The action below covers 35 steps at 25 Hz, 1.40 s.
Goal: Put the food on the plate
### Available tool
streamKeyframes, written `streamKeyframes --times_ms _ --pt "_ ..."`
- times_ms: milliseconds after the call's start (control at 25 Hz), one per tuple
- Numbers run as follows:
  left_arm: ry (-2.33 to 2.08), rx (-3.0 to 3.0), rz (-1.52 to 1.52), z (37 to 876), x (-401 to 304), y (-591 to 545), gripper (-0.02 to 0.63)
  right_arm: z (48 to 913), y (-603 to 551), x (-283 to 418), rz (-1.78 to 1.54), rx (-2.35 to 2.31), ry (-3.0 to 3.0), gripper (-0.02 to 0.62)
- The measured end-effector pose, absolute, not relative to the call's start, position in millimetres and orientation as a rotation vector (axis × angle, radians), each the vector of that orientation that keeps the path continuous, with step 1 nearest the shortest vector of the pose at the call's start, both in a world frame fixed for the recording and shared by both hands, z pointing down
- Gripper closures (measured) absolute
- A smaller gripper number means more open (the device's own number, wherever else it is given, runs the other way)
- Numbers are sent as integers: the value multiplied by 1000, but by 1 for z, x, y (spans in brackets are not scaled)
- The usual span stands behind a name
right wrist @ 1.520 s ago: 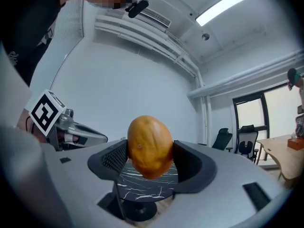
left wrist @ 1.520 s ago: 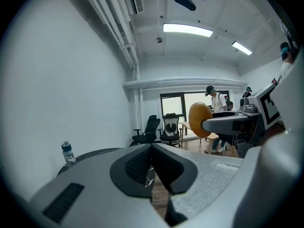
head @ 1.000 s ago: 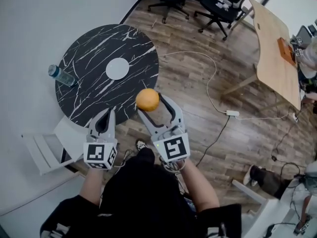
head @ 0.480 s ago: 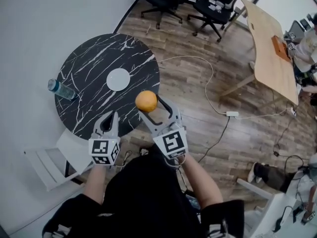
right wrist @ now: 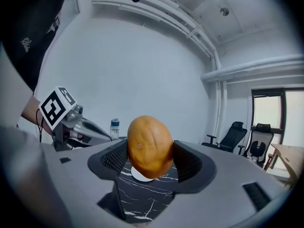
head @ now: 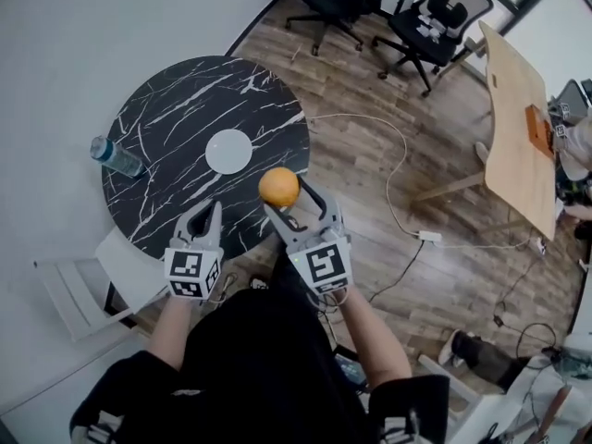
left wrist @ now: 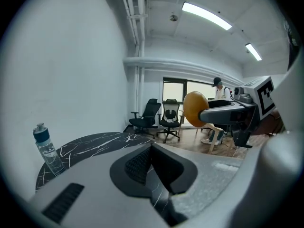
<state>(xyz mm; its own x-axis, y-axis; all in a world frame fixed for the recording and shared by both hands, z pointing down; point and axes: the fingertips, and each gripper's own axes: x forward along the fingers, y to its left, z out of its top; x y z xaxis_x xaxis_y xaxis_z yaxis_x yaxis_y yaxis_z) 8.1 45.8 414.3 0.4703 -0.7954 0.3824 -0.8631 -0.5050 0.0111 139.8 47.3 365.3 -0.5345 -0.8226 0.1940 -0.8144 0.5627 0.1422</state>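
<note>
An orange fruit [head: 278,187] is clamped between the jaws of my right gripper [head: 280,192], held in the air above the near right edge of the round black marble table [head: 176,109]. In the right gripper view the orange [right wrist: 150,145] fills the gap between the pads, with the white plate [right wrist: 138,176] showing just beneath it. The small white plate [head: 228,151] lies empty near the table's middle, ahead and left of the orange. My left gripper [head: 207,213] hovers over the table's near edge, jaws closed together on nothing [left wrist: 151,147].
A water bottle [head: 116,155] stands at the table's left edge. A white chair [head: 88,280] sits by the near left side. Office chairs [head: 435,17], a wooden desk [head: 513,118] and a floor cable [head: 398,183] lie to the right.
The right gripper has carried the orange a little closer to the plate. The left gripper has kept beside it, still shut.
</note>
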Motion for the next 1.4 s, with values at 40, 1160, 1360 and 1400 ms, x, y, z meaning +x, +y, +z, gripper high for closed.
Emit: streamKeyframes --times_ms 40,1160,1360,1400 --pt "-1448 2507 488 414 8 39 606 367 40 139 -46 1347 -2563 304" --pt "-1740 2022 451 480 -42 -54 606 428 -111 58 13 643 -2713 304" --pt "-1774 1947 431 490 -48 -59 606 445 -126 44 -8 529 -2681 304" --pt "-1778 1932 429 492 -50 -60 606 449 -128 41 -11 504 -2671 304"
